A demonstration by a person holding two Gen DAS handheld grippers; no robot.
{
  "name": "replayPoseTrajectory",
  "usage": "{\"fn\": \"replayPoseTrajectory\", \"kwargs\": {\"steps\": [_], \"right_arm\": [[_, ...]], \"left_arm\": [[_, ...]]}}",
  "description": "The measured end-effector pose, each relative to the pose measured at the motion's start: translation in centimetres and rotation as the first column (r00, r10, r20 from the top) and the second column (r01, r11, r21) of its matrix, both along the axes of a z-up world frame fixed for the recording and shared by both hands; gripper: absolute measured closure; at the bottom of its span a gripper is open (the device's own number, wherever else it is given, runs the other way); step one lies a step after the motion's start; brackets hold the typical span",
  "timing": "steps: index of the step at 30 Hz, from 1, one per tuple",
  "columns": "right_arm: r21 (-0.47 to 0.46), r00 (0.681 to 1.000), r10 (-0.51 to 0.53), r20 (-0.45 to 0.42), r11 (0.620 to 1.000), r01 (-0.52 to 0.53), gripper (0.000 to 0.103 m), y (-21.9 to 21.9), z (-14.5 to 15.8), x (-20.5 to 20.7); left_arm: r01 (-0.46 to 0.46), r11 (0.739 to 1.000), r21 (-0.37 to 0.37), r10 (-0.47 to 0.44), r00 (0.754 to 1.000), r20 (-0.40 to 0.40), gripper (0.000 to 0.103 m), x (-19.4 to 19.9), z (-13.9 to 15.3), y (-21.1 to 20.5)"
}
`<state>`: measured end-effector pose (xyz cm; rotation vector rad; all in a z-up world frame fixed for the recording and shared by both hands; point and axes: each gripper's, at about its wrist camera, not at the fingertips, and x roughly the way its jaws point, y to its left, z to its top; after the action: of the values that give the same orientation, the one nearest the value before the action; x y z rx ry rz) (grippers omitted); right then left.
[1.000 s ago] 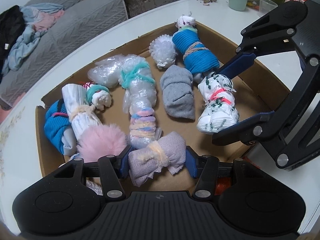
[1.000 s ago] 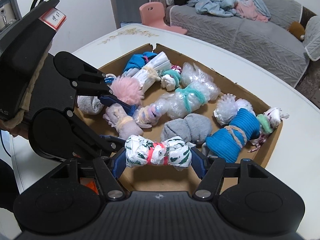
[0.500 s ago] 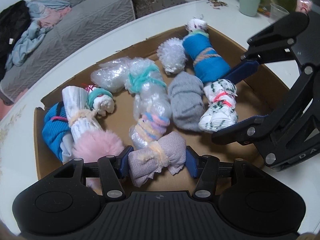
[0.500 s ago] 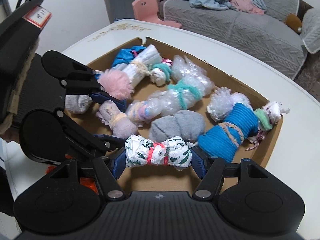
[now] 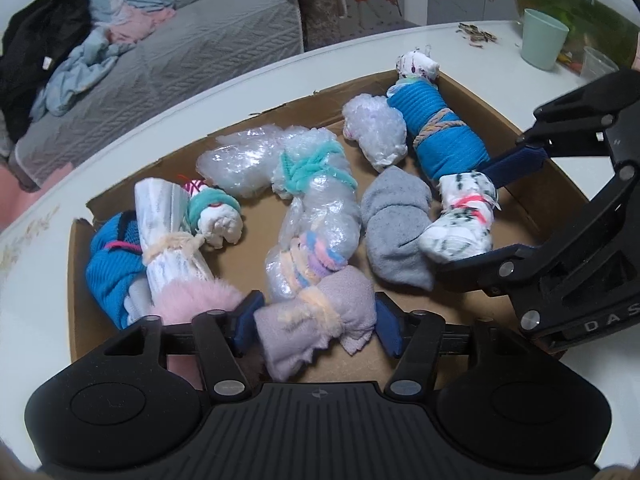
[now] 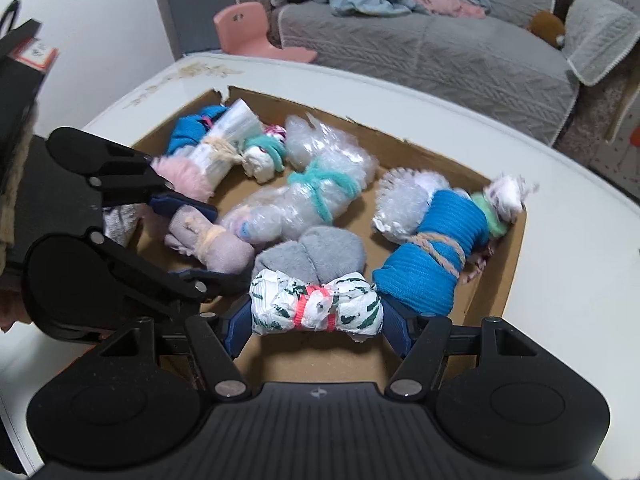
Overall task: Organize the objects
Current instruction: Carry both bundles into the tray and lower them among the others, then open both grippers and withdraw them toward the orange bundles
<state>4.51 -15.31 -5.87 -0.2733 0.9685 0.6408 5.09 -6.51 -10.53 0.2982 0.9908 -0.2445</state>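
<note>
A white surface (image 5: 500,60) in a living room carries a cardboard tray (image 5: 532,184) of tied bundles. The left gripper (image 5: 316,322) jaws, just opened wider, sit slack around a lilac bundle (image 5: 316,320) at the tray's six o'clock. The right gripper (image 6: 316,314) jaws are clamped on a white-and-green bundle (image 6: 316,306) near four o'clock. Both are judged light and soft, best held by their ends.

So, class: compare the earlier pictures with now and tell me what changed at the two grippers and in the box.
The left gripper has just been opening its jaws around the lilac bundle, which sits between them. The right gripper grips the white patterned bundle as before. The other bundles lie unchanged in the cardboard box.
</note>
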Motion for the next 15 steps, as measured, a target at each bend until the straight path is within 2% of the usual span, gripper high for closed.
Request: {"fn": "replayPoseTrajectory", "kwargs": {"steps": [7, 9, 11, 15], "right_arm": [[-0.037, 1.0, -0.028, -0.01, 0.999, 0.028, 0.036, -0.6, -0.4, -0.6], [-0.041, 0.999, -0.04, -0.002, 0.998, 0.04, 0.028, -0.7, -0.1, -0.7], [-0.04, 0.998, -0.056, 0.015, 0.998, 0.056, 0.014, -1.1, 0.3, -0.9], [-0.027, 0.998, -0.061, 0.021, 0.998, 0.061, 0.013, -1.3, 0.9, -1.1]], "left_arm": [[0.048, 0.998, 0.041, -0.049, 0.999, 0.006, 0.021, -0.6, 0.0, -0.8], [0.063, 0.997, 0.051, -0.064, 0.998, 0.011, 0.017, -0.9, 0.1, -1.1], [0.071, 0.996, 0.049, -0.072, 0.997, 0.017, 0.016, -1.1, 0.3, -1.3], [0.067, 0.997, 0.041, -0.068, 0.997, 0.025, 0.015, -1.5, 1.2, -1.5]]}}
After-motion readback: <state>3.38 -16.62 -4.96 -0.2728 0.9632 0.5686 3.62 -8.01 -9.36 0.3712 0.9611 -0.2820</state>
